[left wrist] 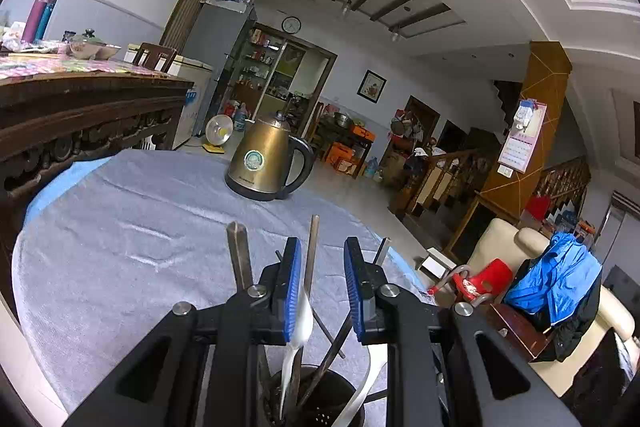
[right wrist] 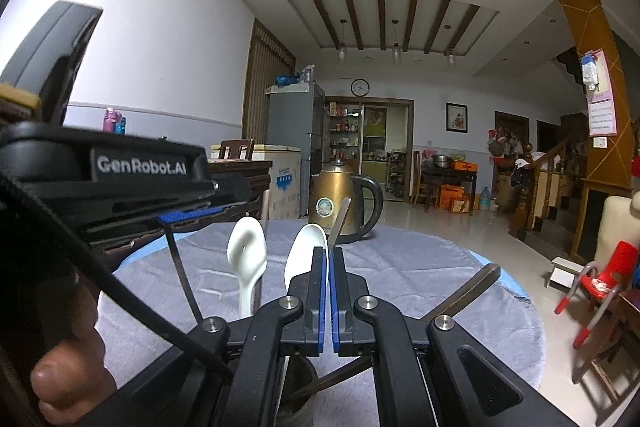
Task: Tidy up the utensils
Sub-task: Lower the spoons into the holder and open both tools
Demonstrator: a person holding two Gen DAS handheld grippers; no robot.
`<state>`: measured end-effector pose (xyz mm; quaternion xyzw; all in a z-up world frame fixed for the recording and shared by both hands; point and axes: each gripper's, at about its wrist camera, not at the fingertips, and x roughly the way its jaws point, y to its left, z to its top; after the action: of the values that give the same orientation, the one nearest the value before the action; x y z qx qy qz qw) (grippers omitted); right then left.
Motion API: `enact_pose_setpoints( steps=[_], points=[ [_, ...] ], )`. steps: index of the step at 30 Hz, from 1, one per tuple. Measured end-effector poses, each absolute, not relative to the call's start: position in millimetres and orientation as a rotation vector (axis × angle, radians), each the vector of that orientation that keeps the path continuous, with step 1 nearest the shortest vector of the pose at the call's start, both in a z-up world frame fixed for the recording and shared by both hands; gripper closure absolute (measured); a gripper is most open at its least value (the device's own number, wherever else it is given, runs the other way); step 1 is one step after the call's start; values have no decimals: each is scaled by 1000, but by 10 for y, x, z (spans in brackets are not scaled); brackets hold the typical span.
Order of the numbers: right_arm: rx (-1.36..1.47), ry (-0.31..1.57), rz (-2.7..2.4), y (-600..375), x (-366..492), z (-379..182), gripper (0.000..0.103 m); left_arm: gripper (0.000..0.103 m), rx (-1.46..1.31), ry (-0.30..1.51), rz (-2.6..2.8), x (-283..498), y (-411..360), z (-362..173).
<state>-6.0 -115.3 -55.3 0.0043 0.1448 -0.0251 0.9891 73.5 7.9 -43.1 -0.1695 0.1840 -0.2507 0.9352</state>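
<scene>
A dark round utensil holder (left wrist: 320, 399) stands on the grey-clothed table, right under both grippers. It holds white ceramic spoons, dark chopsticks and metal handles. My left gripper (left wrist: 322, 259) is open above the holder; a brown chopstick (left wrist: 312, 251) and a white spoon (left wrist: 302, 319) rise between its blue pads without being clamped. My right gripper (right wrist: 330, 263) is shut on a white spoon (right wrist: 306, 251), whose bowl sticks up above the fingers. A second white spoon (right wrist: 247, 255) stands to its left. The left gripper's body (right wrist: 120, 179) fills the left of the right wrist view.
A brass electric kettle (left wrist: 270, 163) stands at the far side of the round table (left wrist: 120, 227). A carved wooden sideboard (left wrist: 80, 115) is left of the table. A red child's chair (right wrist: 600, 283) and a sofa with a blue jacket (left wrist: 556, 283) are to the right.
</scene>
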Motion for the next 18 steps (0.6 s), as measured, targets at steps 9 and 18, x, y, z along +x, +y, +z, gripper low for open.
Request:
enact_pose_setpoints(
  steps=[9,18],
  points=[
    [58,296,-50,-1300,-100,-461,63,68,-320,316,-462,629,236,-185],
    [83,207,-112,-1502,-225,-42,63,24,-61,376,-221,652,307,86]
  ],
)
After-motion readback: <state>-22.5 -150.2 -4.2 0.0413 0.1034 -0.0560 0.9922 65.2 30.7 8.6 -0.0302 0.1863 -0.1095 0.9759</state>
